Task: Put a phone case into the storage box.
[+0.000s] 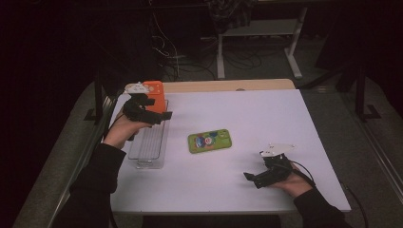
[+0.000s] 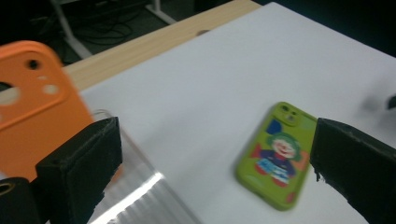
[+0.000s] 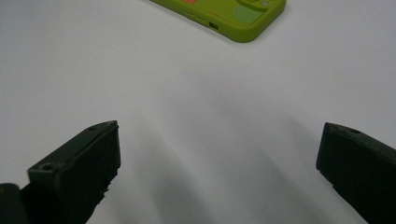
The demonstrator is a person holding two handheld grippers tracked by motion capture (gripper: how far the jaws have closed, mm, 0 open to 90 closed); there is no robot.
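I see a dark room with cables [image 1: 190, 52] and desk legs at the top of the frame; the white table [image 1: 266, 123] fills the centre; a clear tray [image 1: 151, 142] with an orange phone case [image 1: 154, 90] sits left; the green phone case [image 1: 209, 140] lies mid-table; my left gripper [image 1: 159, 115] and right gripper [image 1: 251, 178] both stand open, empty.

No legible text on the green phone case [image 1: 209, 141], just a clown cartoon.
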